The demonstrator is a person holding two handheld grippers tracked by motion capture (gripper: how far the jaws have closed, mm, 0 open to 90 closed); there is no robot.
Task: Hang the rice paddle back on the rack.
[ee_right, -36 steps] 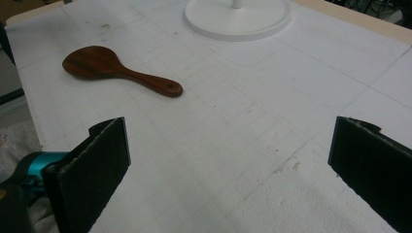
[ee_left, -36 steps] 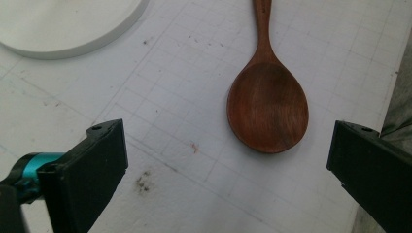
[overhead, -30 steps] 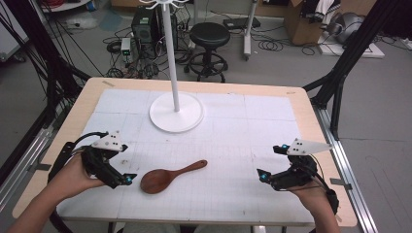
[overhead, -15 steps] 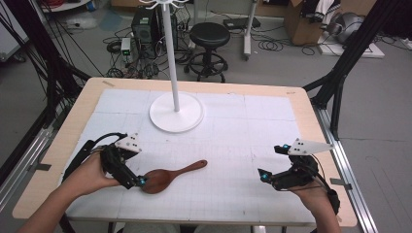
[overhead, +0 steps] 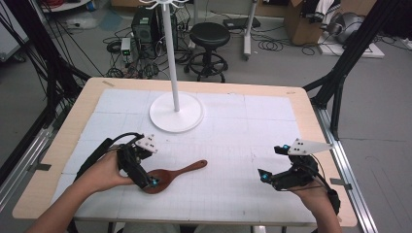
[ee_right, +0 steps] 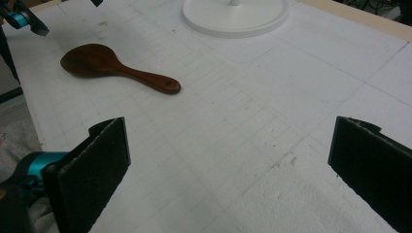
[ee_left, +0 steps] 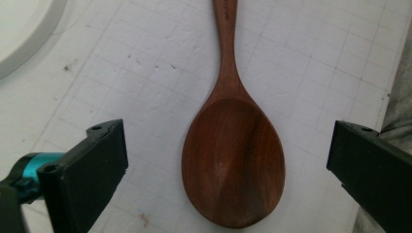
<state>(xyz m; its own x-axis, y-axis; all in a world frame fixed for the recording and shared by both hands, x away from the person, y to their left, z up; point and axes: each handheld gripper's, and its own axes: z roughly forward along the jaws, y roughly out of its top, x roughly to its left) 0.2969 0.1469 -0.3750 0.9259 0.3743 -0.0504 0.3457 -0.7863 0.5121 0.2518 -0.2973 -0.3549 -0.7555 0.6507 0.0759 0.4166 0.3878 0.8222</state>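
A brown wooden spoon [overhead: 171, 175] lies flat on the white gridded mat of the bench [overhead: 233, 141], bowl toward the person's left, handle pointing right and slightly away. The left claw [overhead: 148, 181] hangs right at the bowl, its jaws spread wide to either side of it and not touching the wood. The right claw [overhead: 264, 175] sits well apart near the bench's right edge, jaws released and holding nothing. A white stand [overhead: 176, 112] rises farther back.

Robotics lab/workshop: gridded white mat [overhead: 243, 145] on wooden table [overhead: 73, 121], black frame struts [overhead: 350, 63], floor w/ tangled cables [overhead: 272, 46], computer tower [overhead: 143, 24], stool [overhead: 209, 36], cardboard boxes [overhead: 299, 19].
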